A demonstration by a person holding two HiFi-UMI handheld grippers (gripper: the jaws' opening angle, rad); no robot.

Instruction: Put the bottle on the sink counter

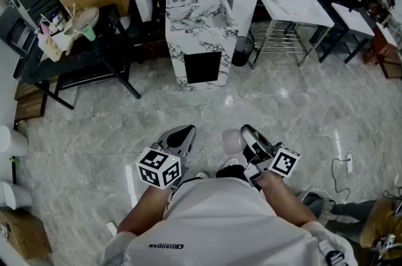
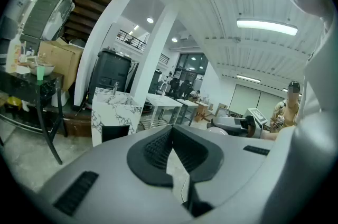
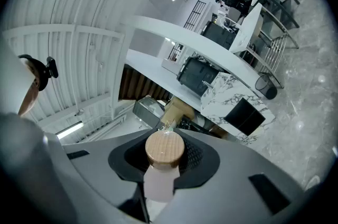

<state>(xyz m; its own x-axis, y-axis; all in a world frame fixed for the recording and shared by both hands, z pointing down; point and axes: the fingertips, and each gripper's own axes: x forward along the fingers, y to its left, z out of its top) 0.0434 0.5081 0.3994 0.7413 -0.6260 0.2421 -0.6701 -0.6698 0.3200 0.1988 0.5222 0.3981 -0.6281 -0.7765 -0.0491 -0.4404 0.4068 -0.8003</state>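
Observation:
A pale bottle [image 3: 159, 182] with a round wooden cap [image 3: 165, 148] sits between the jaws of my right gripper [image 3: 166, 139], which is shut on it. In the head view the bottle [image 1: 233, 142] shows just left of the right gripper [image 1: 250, 135], held low in front of the person's body. My left gripper [image 1: 183, 133] is beside it with its jaw tips together and nothing in them; its own view shows the left gripper [image 2: 171, 132] the same way. The marble sink counter [image 1: 196, 23] with a faucet stands across the floor ahead, and also shows as the sink counter [image 2: 113, 104] and the sink counter [image 3: 231, 92].
A black table [image 1: 81, 58] with bowls and bottles stands at the left. White metal-legged tables [image 1: 295, 4] are at the right. A black bin [image 1: 242, 50] sits beside the counter. A white cable [image 1: 333, 161] lies on the grey tiled floor at the right.

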